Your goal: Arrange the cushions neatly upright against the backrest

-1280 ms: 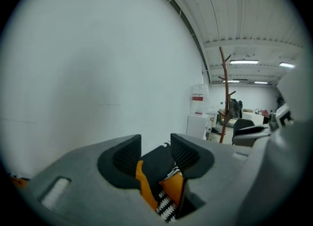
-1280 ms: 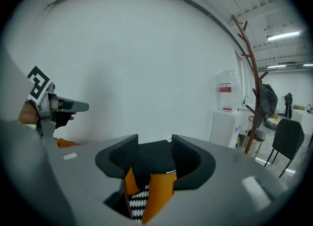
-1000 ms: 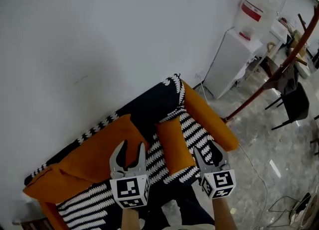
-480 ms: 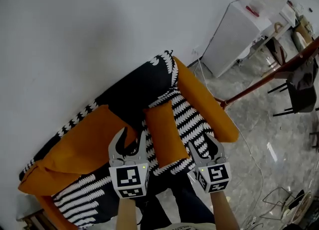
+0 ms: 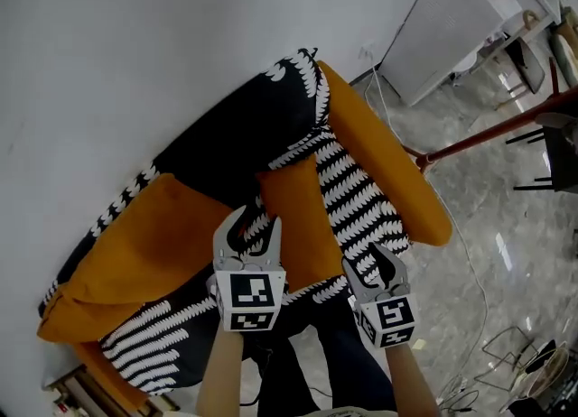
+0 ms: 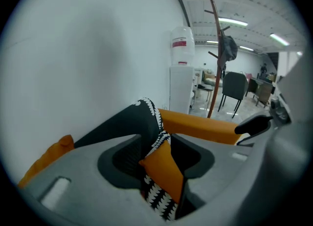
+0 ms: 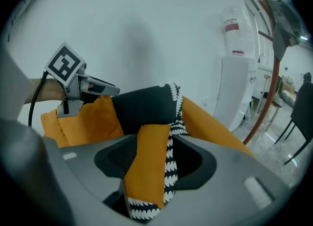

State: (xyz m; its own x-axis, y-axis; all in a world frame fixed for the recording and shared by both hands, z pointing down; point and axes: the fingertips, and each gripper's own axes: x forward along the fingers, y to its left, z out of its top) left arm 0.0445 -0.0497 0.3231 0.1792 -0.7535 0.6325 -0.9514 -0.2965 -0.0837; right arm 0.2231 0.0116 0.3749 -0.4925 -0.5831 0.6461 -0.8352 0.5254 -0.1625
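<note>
White wall [image 5: 135,45] behind, polished floor off right; sofa with a black backrest [image 5: 230,140] and an orange armrest [image 5: 388,171] runs diagonally under the head view. Small orange cushion [image 5: 298,226] with black-and-white trim stands on the patterned seat [image 5: 357,199], upper edge at the backrest. Left gripper [image 5: 250,226] is clamped on its left lower corner, jaws about half closed with the fabric filling the gap. Right gripper [image 5: 372,273] grips the other lower corner the same way. Over the last second neither grip has changed. The grippers and cushion have crept up toward the backrest, and the head view has swung so the white cabinet slid to the top right corner. Reads as the cushion being pressed home, nearly placed. Large orange cushion [image 5: 144,253] lies slumped at the left end, not yet stood up.
</note>
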